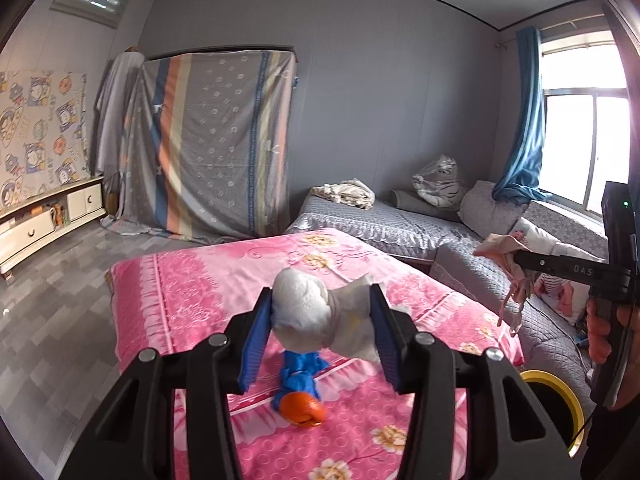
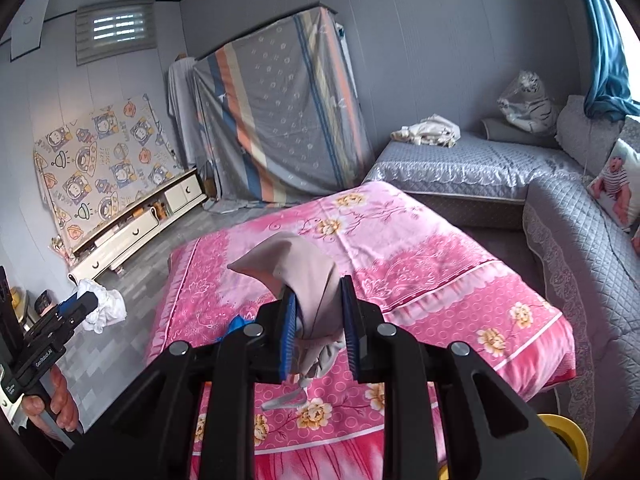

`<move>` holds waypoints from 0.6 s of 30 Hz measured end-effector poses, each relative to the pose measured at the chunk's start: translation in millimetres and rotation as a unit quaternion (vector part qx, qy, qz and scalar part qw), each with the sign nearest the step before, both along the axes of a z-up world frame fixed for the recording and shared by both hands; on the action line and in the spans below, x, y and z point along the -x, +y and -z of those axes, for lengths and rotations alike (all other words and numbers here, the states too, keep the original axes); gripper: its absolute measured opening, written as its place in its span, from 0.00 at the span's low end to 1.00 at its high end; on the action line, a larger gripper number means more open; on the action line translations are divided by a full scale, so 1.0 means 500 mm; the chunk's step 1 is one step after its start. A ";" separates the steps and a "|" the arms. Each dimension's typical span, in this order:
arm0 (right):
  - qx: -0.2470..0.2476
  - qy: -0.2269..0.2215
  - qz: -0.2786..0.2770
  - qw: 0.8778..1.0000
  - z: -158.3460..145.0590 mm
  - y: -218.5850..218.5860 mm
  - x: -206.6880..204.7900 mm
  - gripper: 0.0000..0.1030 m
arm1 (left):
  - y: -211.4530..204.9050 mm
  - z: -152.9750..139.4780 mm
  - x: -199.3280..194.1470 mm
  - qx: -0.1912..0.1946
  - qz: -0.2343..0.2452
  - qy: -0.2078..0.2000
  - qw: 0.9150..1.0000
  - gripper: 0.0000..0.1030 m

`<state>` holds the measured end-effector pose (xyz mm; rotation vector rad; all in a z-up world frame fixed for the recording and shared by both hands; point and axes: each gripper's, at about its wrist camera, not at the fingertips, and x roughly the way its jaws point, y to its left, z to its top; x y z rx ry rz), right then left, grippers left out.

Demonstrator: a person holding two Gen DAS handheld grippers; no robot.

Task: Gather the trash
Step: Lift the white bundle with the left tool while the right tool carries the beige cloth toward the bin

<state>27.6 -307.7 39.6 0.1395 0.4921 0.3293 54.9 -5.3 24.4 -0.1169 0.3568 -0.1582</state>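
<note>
bedroom, pink floral bedspread | left gripper is clamping a white crumpled wad above the bed | right gripper is pinching a beige cloth mask, also lifted over it

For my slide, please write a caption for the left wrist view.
Left gripper holds a white wad above a pink bed; right gripper holds beige cloth.

Crumpled white tissue wad clamped aloft, limp beige mask dangling, blue-orange wrapper lying on bedspread
</note>
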 end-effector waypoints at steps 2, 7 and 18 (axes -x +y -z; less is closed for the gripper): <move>0.001 -0.006 0.011 1.000 -0.005 -0.019 0.014 0.19 | -0.026 -0.008 -0.002 -0.001 0.015 -0.004 1.000 0.43; -0.002 -0.019 0.046 0.999 -0.007 -0.073 0.049 0.19 | -0.095 -0.024 -0.007 -0.008 0.058 -0.012 0.998 0.43; -0.021 -0.029 0.131 0.991 0.015 -0.219 0.135 0.19 | -0.262 -0.032 -0.011 -0.024 0.161 -0.022 0.986 0.44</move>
